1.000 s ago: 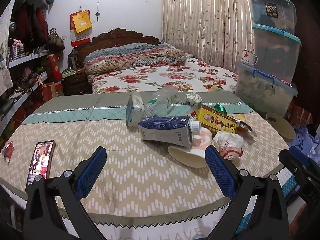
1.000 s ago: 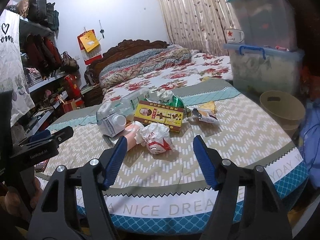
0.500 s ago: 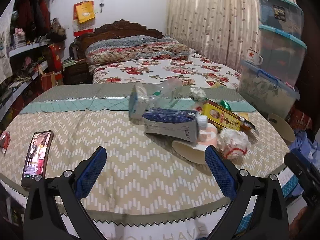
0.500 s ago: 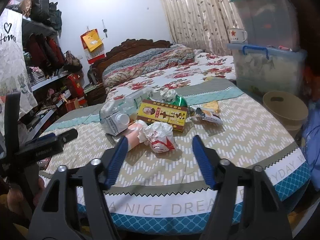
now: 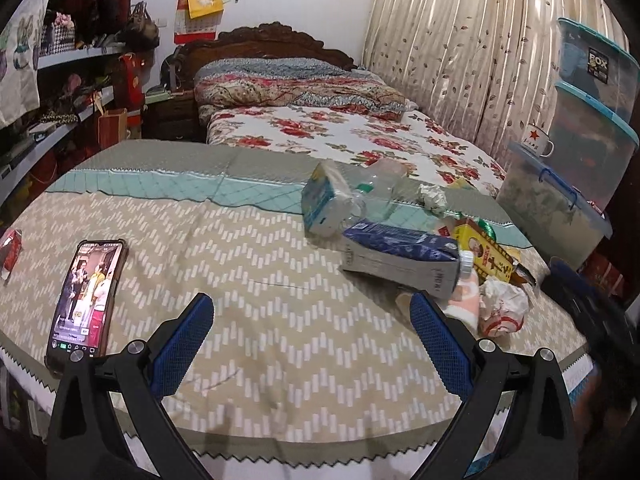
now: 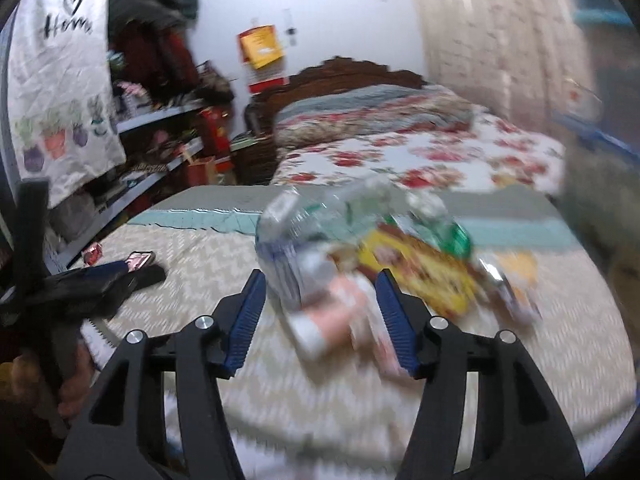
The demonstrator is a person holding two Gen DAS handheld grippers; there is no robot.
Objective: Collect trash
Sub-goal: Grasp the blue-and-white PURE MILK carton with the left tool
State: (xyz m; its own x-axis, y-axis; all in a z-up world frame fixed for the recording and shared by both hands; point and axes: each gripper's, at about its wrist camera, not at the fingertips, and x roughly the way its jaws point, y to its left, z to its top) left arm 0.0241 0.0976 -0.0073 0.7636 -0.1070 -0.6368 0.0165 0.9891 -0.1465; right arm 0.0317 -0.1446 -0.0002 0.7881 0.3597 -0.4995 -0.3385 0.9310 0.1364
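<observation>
Two grippers are what I have over the round table (image 5: 248,320) with its chevron cloth, and neither holds anything. Nearest to me, my left gripper (image 5: 312,340) stands spread wide over bare cloth, nothing between its blue pads. Just to its left a smartphone (image 5: 86,298) lies face up with its screen lit, and a small red packet (image 5: 10,246) sits at the table's left edge. My right gripper (image 6: 320,316) is released too; its jaws have just been opening a little after narrowing, and in a badly blurred view they frame the near end of the trash pile without pressing on it: a pink and white paper cup (image 6: 340,320) lying on its side falls between the pads, though I cannot tell whether they touch it. The trash itself is heaped on the right half of the table: a crumpled white wrapper (image 5: 504,308) closest, then a blue and white carton (image 5: 400,258) lying flat with its cap toward the wrapper, a yellow box (image 5: 486,250) beside it, and behind those a clear plastic bottle (image 5: 376,192), a smaller carton (image 5: 320,204) tipped on end, and a ball of crumpled paper (image 5: 432,198). Beyond the table lies a bed (image 5: 360,140) with a floral cover, shelves (image 5: 60,92) to the left, and stacked plastic storage boxes (image 5: 588,136) by the curtain (image 5: 460,52) on the right.
</observation>
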